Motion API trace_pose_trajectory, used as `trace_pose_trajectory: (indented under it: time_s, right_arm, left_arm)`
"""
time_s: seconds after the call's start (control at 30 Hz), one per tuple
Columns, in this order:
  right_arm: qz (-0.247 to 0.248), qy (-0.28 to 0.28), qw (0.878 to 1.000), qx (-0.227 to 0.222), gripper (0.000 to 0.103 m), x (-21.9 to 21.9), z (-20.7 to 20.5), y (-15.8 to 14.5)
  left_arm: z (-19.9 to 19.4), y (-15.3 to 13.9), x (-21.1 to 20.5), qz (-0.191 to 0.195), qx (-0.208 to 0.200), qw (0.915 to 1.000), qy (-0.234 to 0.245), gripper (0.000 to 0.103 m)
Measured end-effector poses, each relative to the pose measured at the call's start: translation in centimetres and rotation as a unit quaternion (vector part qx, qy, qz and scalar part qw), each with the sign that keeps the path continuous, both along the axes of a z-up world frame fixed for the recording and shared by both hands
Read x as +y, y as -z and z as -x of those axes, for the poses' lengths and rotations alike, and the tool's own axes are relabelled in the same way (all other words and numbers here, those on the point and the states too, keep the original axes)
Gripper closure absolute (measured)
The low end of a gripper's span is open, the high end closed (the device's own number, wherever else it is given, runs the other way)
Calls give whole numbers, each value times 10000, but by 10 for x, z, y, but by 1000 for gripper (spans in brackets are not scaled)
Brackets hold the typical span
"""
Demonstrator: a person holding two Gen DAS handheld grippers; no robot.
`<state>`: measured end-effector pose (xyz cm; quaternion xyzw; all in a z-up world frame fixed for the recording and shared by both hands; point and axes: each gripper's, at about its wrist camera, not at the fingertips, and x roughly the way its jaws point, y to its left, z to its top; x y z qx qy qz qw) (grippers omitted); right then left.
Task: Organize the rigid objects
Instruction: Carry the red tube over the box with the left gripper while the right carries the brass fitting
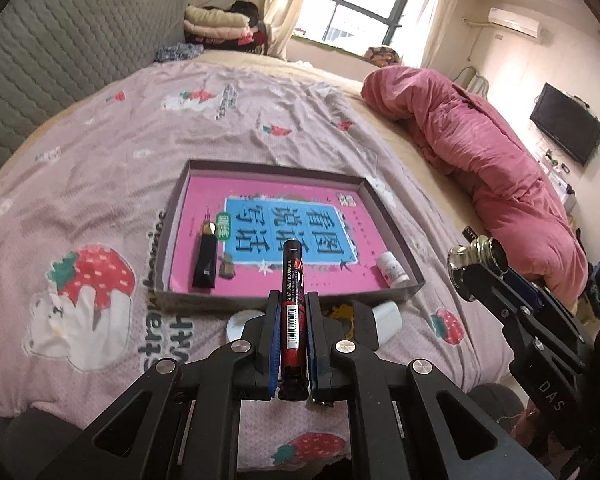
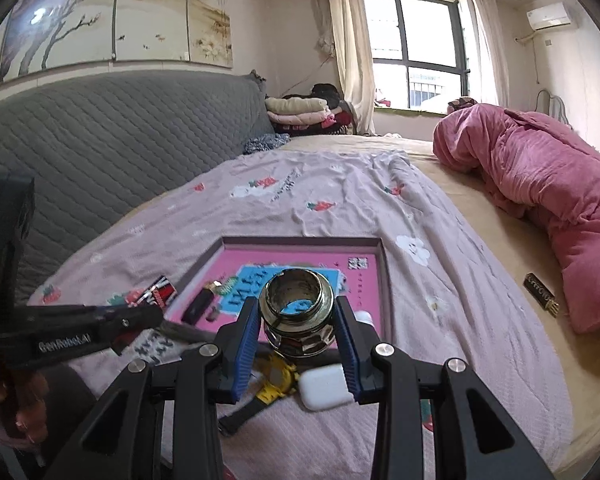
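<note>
A shallow grey box (image 1: 396,216) with a pink book in its bottom lies on the bed; it also shows in the right wrist view (image 2: 384,280). In it lie a black lighter (image 1: 205,260) and a small white bottle (image 1: 392,270). My left gripper (image 1: 293,300) is shut on a red and black marker (image 1: 294,300) and holds it above the box's near edge. My right gripper (image 2: 298,312) is shut on a shiny metal fitting (image 2: 298,308), above the box's near side; it shows at the right of the left wrist view (image 1: 476,264).
A white earbud case (image 2: 326,386), a yellow and black watch (image 2: 274,384) and a white round lid (image 1: 240,322) lie on the strawberry sheet in front of the box. A black and gold bar (image 2: 542,292) lies by the pink duvet (image 2: 548,200). A grey headboard (image 2: 100,152) stands at left.
</note>
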<state>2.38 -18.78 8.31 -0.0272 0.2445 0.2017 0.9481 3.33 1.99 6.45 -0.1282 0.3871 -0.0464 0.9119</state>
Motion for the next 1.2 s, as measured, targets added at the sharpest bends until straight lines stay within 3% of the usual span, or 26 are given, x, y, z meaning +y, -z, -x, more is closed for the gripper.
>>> trace_pose_trajectory:
  time_s: [0.43, 0.73, 1.2]
  right_arm:
    - [-6, -129, 9997, -222, 66, 16, 2, -16]
    - [-177, -138, 9994, -265, 66, 23, -10, -24]
    - [-173, -109, 9996, -215, 66, 27, -26, -7]
  left_arm:
    - [-11, -17, -10, -317, -281, 9991, 29, 93]
    - [-23, -25, -8, -227, -371, 9991, -26, 93]
    - [-38, -8, 3, -273, -224, 9993, -157, 93]
